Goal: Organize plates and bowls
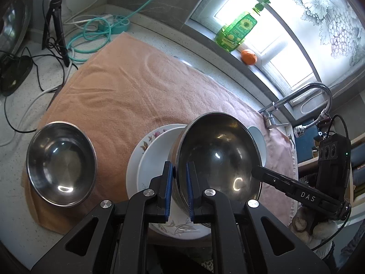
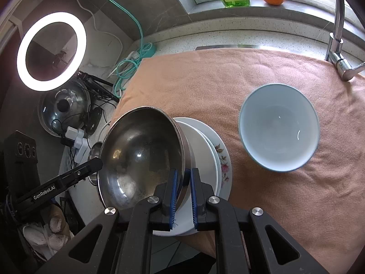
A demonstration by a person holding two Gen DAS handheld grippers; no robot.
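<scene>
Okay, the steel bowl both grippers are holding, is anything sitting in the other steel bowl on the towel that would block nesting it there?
Nothing visible. The other steel bowl sits empty on the towel, and the held steel bowl hangs tilted above the plate stack beside it.

Peach towel (image 2: 205, 80), flower-patterned white plate (image 2: 224, 159), pale blue bowl (image 2: 278, 127)

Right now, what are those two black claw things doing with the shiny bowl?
A person is holding a gripper in each hand, and both are pinching the rim of one steel bowl from opposite sides: the left gripper and the right gripper. The bowl is tilted over a stack of white plates on a peach towel. Another steel bowl and a pale blue bowl sit on the towel nearby.
</scene>
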